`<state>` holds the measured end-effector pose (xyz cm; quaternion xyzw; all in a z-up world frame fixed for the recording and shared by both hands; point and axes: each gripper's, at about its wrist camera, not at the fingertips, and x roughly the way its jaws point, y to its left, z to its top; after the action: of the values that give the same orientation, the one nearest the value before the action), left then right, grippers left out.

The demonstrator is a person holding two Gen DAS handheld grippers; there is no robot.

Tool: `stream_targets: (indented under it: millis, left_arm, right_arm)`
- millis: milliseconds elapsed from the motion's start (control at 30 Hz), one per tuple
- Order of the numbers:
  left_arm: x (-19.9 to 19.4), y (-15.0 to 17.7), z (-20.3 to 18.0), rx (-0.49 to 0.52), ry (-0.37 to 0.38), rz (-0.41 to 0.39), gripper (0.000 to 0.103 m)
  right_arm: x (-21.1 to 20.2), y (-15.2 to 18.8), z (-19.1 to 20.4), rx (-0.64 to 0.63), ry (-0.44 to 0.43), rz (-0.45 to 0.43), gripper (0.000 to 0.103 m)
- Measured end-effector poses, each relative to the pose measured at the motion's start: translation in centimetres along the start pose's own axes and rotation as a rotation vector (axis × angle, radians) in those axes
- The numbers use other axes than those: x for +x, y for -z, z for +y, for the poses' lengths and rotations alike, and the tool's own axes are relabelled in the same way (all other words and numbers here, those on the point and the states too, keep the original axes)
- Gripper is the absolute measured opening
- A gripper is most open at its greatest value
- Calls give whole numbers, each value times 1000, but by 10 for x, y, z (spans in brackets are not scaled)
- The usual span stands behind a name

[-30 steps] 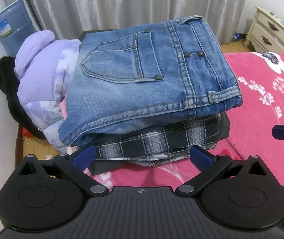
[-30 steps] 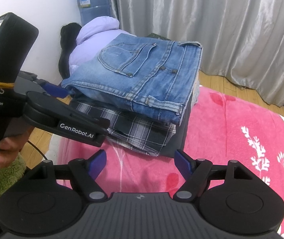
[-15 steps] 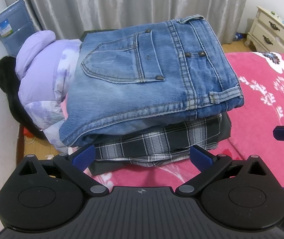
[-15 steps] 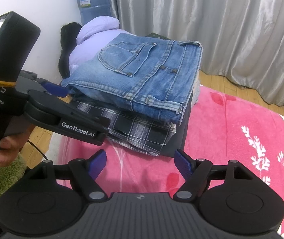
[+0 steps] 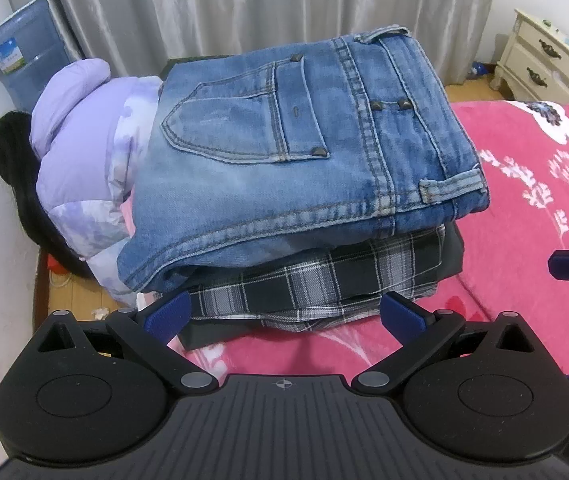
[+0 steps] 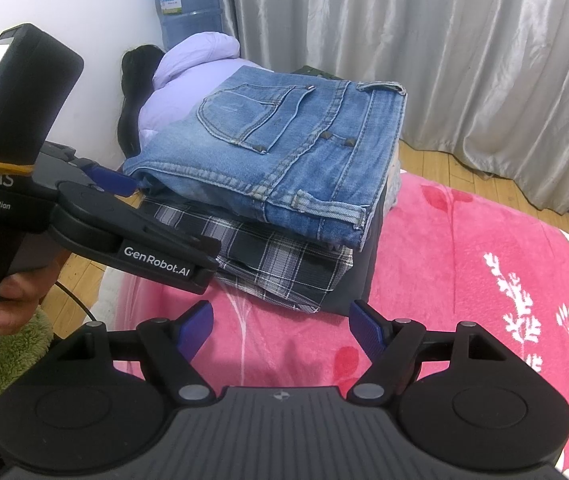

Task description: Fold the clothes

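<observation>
Folded blue jeans top a stack, with a folded plaid shirt and a dark garment beneath. The stack rests on a pink floral blanket. My left gripper stands open just in front of the stack's near edge, nothing between its blue pads. My right gripper is open too, low over the blanket before the stack. In the right wrist view a hand holds the left gripper's handle at the left.
A lilac puffer jacket and a black fur-trimmed item lie behind the stack by the wall. A blue water jug, grey curtains and a cream nightstand stand beyond. Green fleece lies at lower left.
</observation>
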<state>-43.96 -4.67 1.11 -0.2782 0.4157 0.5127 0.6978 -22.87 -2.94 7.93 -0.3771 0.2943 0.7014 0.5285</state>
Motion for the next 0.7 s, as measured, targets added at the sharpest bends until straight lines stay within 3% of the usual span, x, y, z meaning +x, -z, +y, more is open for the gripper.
stream_targets:
  millis: [700]
  left_arm:
    - [2,2,0,1,1,15,102]
  right_arm:
    - [0,1,1,0,0,4,78]
